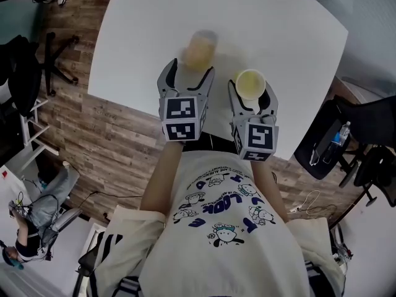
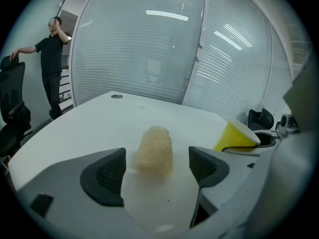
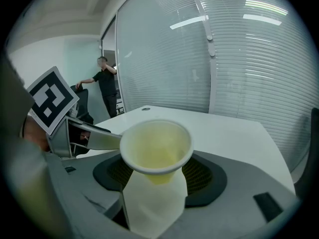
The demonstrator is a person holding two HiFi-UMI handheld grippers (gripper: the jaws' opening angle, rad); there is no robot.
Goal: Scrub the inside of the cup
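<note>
Cup is clamped in your right gripper; squeeze harder and its thin wall could buckle, and the wide-apart jaws of your left gripper could knock the sponge over.

a yellow cup, tan sponge, white table, grey left tool and right tool with black-and-white square markers.

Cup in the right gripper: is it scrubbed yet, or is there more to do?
Done: the right gripper is shut on the yellow cup, held with its mouth open. In hand: the left gripper is open around the tan sponge on the table, not squeezing it. Left: the sponge must go inside the cup and rub around. Whether any scrubbing happened already, I cannot tell.
</note>
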